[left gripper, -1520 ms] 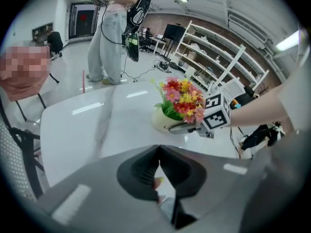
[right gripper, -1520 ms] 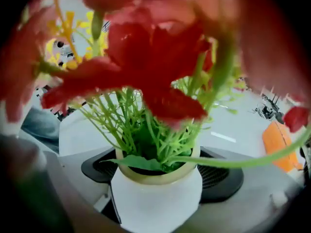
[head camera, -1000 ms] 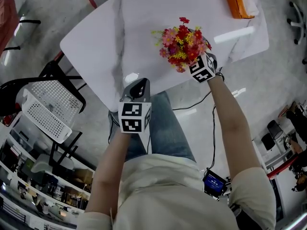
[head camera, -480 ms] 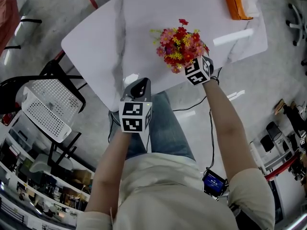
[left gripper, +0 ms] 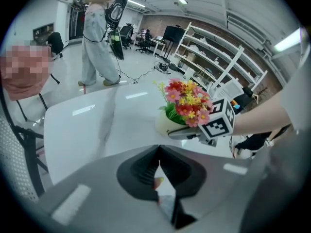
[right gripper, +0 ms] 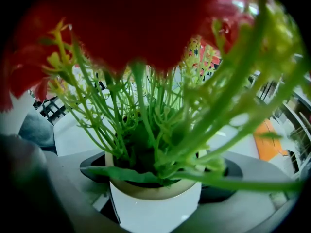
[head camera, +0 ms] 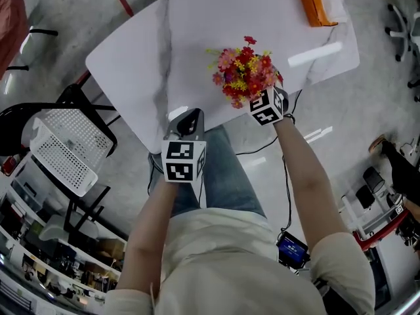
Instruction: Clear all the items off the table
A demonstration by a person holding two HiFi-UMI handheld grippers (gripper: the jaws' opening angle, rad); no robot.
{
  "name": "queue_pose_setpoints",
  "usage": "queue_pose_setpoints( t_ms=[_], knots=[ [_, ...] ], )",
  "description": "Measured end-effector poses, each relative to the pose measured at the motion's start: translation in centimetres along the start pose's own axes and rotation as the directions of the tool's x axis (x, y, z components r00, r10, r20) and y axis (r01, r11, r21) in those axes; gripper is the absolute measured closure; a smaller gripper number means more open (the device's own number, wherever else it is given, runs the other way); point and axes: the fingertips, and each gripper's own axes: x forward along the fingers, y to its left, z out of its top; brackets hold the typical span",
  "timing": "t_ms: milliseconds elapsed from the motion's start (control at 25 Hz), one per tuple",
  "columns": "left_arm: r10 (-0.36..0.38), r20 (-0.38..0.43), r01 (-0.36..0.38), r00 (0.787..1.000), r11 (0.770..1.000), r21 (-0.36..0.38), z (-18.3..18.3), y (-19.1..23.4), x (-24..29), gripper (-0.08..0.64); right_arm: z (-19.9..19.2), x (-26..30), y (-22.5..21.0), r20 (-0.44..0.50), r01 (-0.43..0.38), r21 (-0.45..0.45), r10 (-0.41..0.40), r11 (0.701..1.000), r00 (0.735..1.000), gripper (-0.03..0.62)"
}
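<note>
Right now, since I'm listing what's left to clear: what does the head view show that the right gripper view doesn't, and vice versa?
Head view only: the left gripper, shut, at the near edge of the table, and a white perforated basket. Right gripper view only: the white pot clamped in the right gripper. Both: the flowers, the orange box, the table.

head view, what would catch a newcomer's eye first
The flower pot with red, pink and yellow blooms is clamped in the right tongs by the near edge of the white table. An orange box lies at its far right corner; the left tongs are shut and empty.
</note>
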Motion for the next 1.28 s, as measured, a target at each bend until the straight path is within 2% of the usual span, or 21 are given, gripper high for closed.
queue_pose_setpoints(
  t_ms=[600,1280],
  knots=[
    [0.006,0.076,-0.006,0.997,1.0,0.011,1.5,-0.1,-4.4,0.551,4.1,-4.8,1.2,0.042,0.057,0.031,-0.058,0.998,0.997,0.075],
    [0.01,0.157,-0.013,0.988,1.0,0.017,2.1,1.4,-11.1,0.551,9.6,-10.5,5.6,0.082,0.1,0.045,-0.103,0.994,0.991,0.075]
  ],
)
